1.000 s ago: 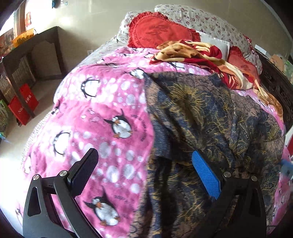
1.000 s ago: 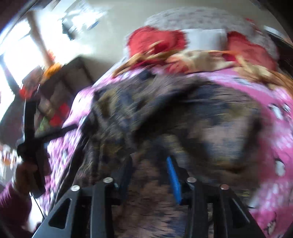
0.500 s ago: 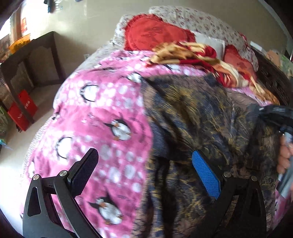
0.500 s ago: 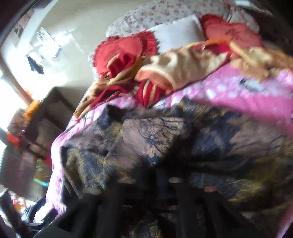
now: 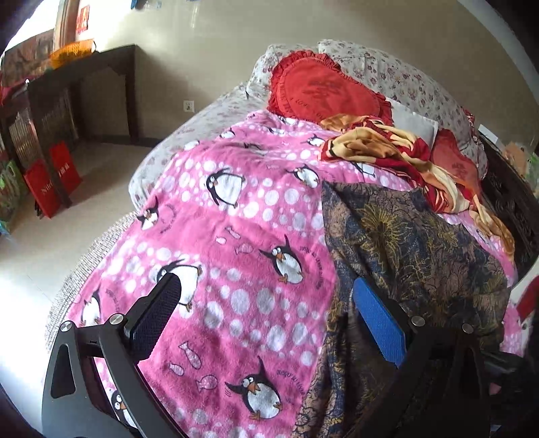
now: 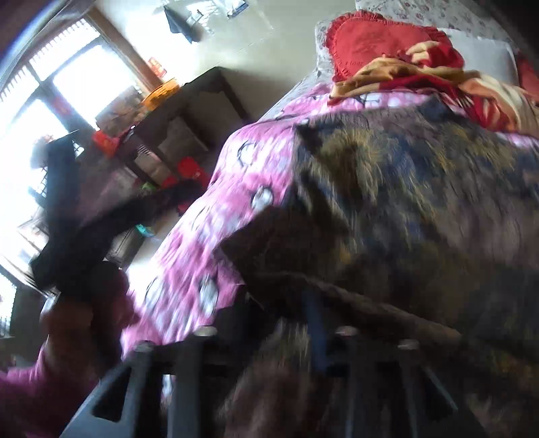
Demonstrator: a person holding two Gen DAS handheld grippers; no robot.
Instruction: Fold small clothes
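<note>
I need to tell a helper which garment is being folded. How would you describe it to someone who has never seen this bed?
Find the bed's pink penguin blanket. On its right half lies the garment, spread flat below the red and gold cloth. It alone is dark, navy and brown with golden flowers.

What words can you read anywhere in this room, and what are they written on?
"Nin...": white letters on the red bag by the floor; the rest is unclear.
"I LOVE...": faint stitching on the red heart cushion; the rest is too faint.
Small curved lettering beside the penguins on the pink blanket: too small to read.
Red sign on the wall: too blurred to read.
</note>
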